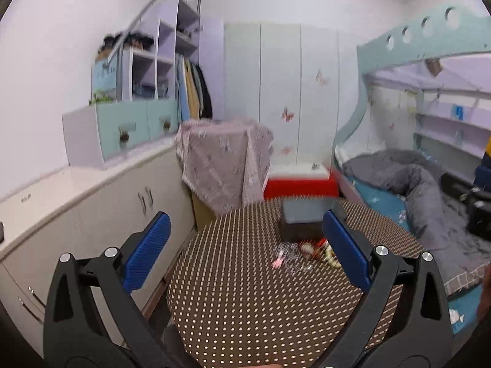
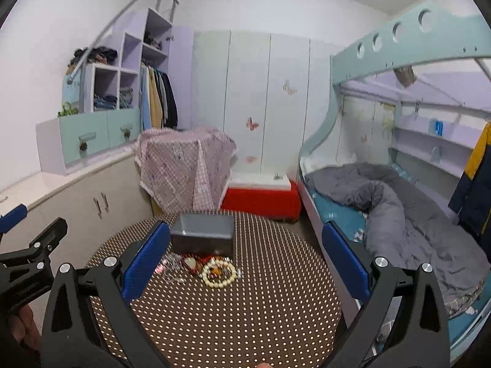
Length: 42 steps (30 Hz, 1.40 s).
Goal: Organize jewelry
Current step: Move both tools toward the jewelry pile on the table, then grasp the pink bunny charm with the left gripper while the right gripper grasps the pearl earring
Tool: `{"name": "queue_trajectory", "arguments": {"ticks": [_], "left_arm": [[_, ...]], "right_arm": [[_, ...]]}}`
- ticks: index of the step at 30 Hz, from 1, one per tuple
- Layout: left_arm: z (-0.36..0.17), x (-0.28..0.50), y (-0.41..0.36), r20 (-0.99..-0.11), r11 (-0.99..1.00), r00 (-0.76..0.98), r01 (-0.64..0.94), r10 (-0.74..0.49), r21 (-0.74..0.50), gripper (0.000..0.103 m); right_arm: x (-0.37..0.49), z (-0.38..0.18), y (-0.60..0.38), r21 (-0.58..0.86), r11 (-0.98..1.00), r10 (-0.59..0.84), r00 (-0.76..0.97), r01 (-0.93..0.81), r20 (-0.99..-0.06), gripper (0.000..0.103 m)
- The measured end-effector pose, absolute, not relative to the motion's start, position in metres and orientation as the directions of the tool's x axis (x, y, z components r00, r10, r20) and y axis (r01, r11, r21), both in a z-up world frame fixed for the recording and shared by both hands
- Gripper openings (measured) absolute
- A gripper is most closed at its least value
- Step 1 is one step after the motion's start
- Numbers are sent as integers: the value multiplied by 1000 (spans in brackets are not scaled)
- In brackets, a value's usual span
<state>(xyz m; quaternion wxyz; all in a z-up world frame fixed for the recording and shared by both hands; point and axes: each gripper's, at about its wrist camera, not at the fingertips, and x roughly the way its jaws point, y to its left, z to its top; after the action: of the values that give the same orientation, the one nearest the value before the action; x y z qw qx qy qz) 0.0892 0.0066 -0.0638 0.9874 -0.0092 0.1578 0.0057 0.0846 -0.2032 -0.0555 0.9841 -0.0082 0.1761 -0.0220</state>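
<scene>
Both claws hang above the round dotted surface (image 2: 214, 316) with jaws spread wide, gripping nothing: the left claw (image 1: 245, 251) and the right claw (image 2: 245, 251). The jewelry pile (image 2: 202, 268), including a pale bead bracelet (image 2: 218, 273), lies on the surface just in front of the grey box (image 2: 202, 233).

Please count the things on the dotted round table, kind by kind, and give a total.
Grey box: 1
White bead bracelet: 1
Red jewelry piece: 1
Clear, blurred jewelry: at least 1; more cannot be told apart
Total: at least 4
</scene>
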Motion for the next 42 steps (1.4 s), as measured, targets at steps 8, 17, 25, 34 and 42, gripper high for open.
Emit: {"name": "queue_trajectory", "arguments": {"ticks": [8, 17, 25, 34, 42], "left_arm": [[-141, 169, 5, -553, 994, 832, 15, 47, 107, 97], [-192, 247, -1, -699, 975, 712, 103, 67, 198, 97], [-217, 282, -22, -762, 957, 648, 211, 16, 199, 97], [-207, 302, -16, -776, 940, 601, 341, -193, 31, 16], [-207, 283, 8, -761, 951, 600, 302, -244, -67, 12]], "right_arm": [[140, -124, -211, 0, 1000, -22, 833, 26, -553, 96], [179, -164, -216, 78, 997, 60, 744, -10, -666, 96], [203, -181, -222, 111, 994, 85, 681, -6, -727, 96], [216, -180, -207, 118, 988, 154, 653, -99, -741, 96], [237, -193, -162, 171, 942, 312, 571, -288, -760, 83]]}}
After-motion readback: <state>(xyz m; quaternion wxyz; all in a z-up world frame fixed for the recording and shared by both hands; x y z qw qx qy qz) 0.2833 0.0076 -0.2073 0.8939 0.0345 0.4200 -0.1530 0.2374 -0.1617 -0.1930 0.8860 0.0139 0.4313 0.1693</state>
